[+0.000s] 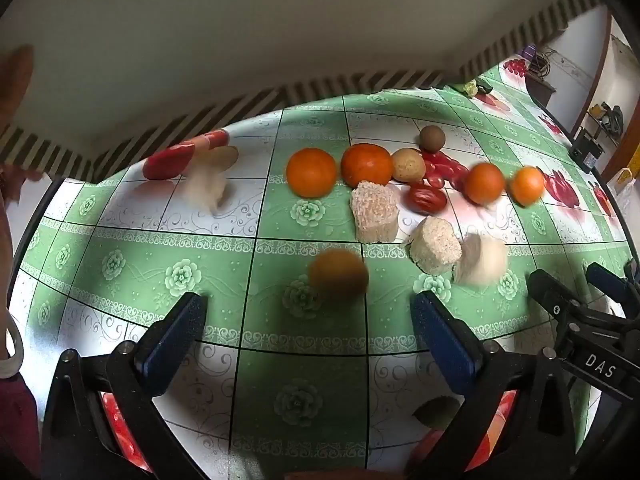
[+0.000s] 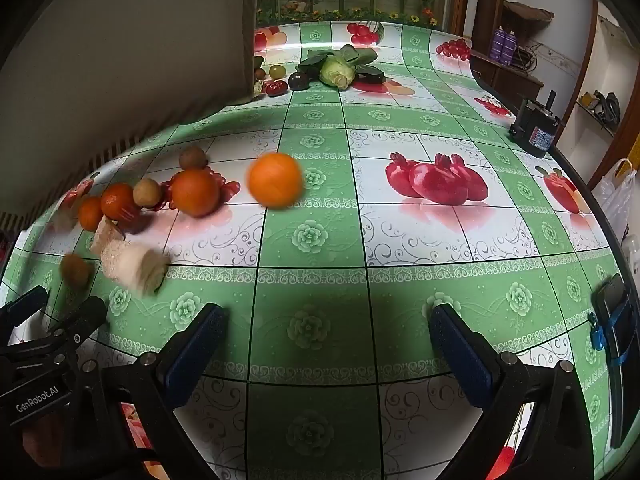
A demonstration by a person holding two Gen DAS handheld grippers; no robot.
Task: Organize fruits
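Several oranges lie in a loose row on the green patterned tablecloth point(image 1: 160, 248); one orange point(image 1: 311, 172) is left of middle, another point(image 2: 275, 184) is blurred. A brown round fruit point(image 1: 339, 274) is blurred just ahead of my left gripper point(image 1: 308, 320), which is open and empty. Pale rice-cake blocks point(image 1: 375, 212) sit beside a red jujube point(image 1: 426, 199) and a tan longan point(image 1: 408, 165). One blurred pale block point(image 2: 140, 268) lies by the cluster. My right gripper point(image 2: 326, 332) is open and empty over bare cloth. It also shows in the left wrist view point(image 1: 576, 292).
A cabbage-like vegetable point(image 2: 338, 70) with dark fruits point(image 2: 298, 81) sits at the table's far end by the wall. A black box point(image 2: 534, 128) stands at the right edge. A phone point(image 2: 614, 320) lies near the right edge. A red sausage-like piece point(image 1: 170, 162) lies far left.
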